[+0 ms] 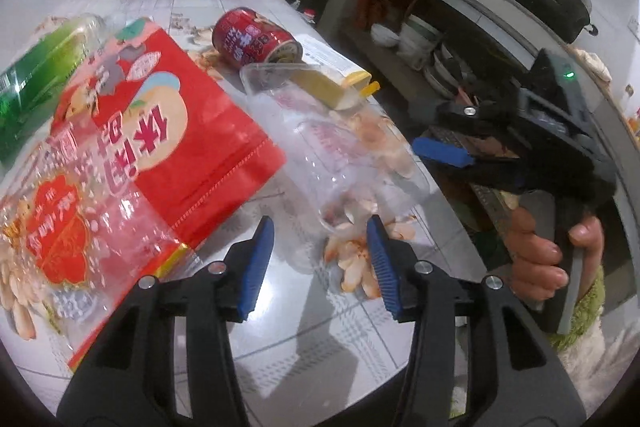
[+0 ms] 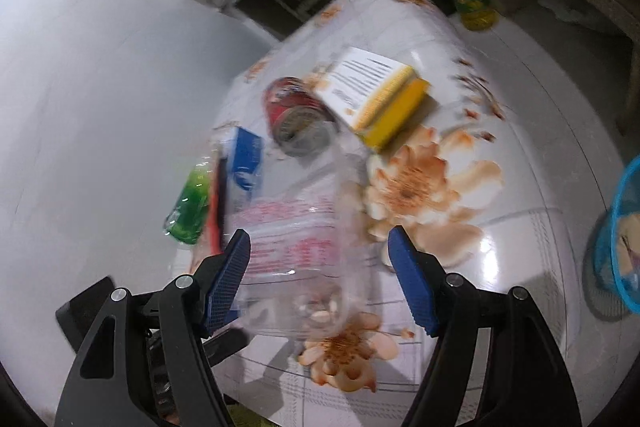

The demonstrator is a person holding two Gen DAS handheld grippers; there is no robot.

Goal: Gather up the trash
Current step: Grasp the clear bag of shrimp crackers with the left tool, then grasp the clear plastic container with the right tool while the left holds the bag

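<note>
Left claw (image 1: 320, 259) partly open and empty, right claw (image 2: 320, 283) wide around clear plastic container (image 2: 296, 251), grip unclear

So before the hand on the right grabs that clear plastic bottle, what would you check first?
1. Right gripper wide enough for the clear bottle: ok, the jaws stand apart on either side of it.
2. Pads pressing on the bottle: not ok, a gap shows beside the far finger.
3. Left gripper free of trash: ok, nothing sits between its jaws.
4. Red can clear of the grab: ok, it lies beyond the bottle.
5. Blue basket within view for the drop: ok, at the right edge.
6. Bottle empty: cannot tell, the picture is blurred.
</note>
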